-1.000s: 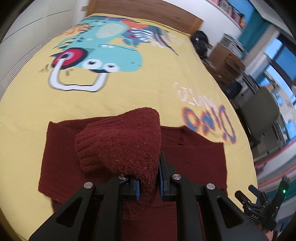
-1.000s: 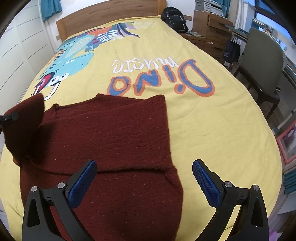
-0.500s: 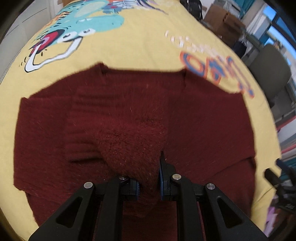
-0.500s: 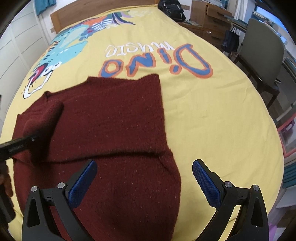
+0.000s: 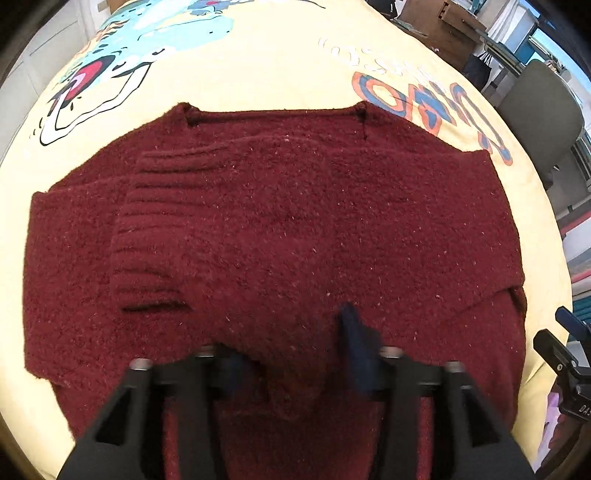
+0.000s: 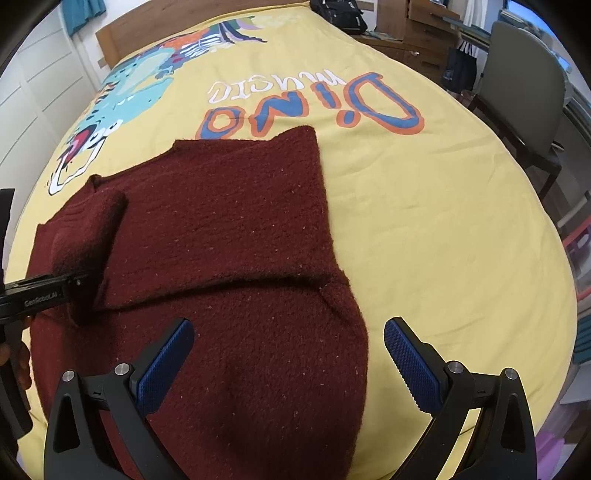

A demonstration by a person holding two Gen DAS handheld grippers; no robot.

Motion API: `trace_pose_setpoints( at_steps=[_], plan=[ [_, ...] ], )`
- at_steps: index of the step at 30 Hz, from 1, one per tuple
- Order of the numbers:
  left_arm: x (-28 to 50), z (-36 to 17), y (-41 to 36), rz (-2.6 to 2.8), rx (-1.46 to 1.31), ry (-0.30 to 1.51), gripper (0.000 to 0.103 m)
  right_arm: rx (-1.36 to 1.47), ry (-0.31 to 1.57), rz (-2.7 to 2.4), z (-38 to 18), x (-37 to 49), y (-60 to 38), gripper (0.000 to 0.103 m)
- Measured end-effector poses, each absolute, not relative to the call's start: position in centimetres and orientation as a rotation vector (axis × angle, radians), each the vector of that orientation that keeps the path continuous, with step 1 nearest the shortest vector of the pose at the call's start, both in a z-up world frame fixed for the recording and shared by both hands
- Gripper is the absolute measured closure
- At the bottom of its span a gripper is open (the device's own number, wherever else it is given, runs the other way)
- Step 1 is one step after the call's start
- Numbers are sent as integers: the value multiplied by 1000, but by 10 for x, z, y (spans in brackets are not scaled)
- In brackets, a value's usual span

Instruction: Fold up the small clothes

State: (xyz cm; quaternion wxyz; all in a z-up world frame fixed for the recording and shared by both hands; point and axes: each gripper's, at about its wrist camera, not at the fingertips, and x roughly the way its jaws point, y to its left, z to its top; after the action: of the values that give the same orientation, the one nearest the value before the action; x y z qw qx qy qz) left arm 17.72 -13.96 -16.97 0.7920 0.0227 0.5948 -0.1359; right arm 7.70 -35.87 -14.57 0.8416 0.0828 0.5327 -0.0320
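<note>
A dark red knitted sweater (image 5: 406,229) lies flat on the yellow bedspread (image 5: 258,66). Its left sleeve (image 5: 221,240) is folded across the body, with the ribbed cuff (image 5: 147,221) pointing left. My left gripper (image 5: 291,354) points steeply down at the sleeve's near end. Its jaws are opening, with the sleeve fabric still between them and the pads apart from it. The right wrist view shows the sweater (image 6: 229,229) with its right side folded in. My right gripper (image 6: 288,354) hovers open over the lower part and holds nothing. The left gripper (image 6: 55,288) shows at that view's left edge.
The bedspread (image 6: 443,221) carries a dinosaur print and large lettering. A wooden headboard (image 6: 184,29) stands at the far end. A grey chair (image 6: 524,92), a black backpack (image 6: 340,14) and wooden drawers stand beyond the bed's right side.
My left gripper came down with the lifted sleeve and laid it across the sweater's body. Its jaws, shut on the sleeve before, now stand apart. The right gripper has barely moved.
</note>
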Motion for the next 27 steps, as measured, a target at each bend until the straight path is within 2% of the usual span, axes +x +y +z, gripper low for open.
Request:
trace_pose_setpoints(
  at_steps=[2, 4, 5, 13, 22, 27],
  plan=[
    [176, -166, -139, -292, 47, 1293, 23, 179, 1121, -70, -144, 76, -359, 1],
    [172, -161, -138, -290, 48, 1304, 7, 177, 1117, -74, -142, 75, -359, 1],
    [170, -157, -138, -292, 41, 1305, 3, 178, 1115, -76, -141, 74, -359, 1],
    [152, -140, -116, -314, 71, 1327, 2, 174, 1110, -79, -136, 68, -361, 1],
    [139, -118, -45, -244, 37, 1271, 2, 150, 1114, -60, -131, 68, -348, 1],
    [139, -128, 10, -169, 10, 1270, 2, 129, 1117, -40, -130, 71, -335, 1]
  ],
)
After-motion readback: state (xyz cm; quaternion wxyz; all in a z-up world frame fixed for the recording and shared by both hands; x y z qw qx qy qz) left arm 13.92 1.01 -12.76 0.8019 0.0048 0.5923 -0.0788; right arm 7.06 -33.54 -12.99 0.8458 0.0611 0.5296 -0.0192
